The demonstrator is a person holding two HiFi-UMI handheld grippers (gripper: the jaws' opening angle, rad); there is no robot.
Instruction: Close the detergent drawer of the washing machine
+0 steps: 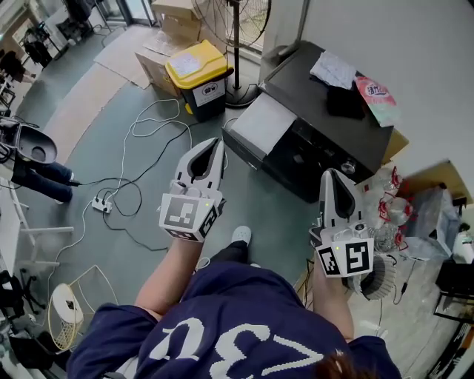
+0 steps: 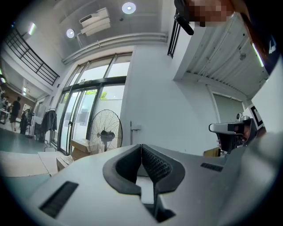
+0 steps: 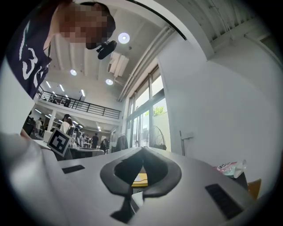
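Both claws pressed together, empty: left gripper (image 1: 209, 145), right gripper (image 1: 333, 176). Washer (image 1: 326, 111) ahead, between and beyond both; black glossy box, clutter on top. Drawer (image 1: 263, 122) probably the pale flat slab jutting from front-left corner, not certain. Long axis pointing roughly at left gripper; nearer to left.

Glossy washing machine (image 1: 307, 157) front (its top matt).

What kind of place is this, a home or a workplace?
Probably a large workshop or lab hall: cardboard boxes on the floor, a pedestal fan, and an upper gallery with railing.
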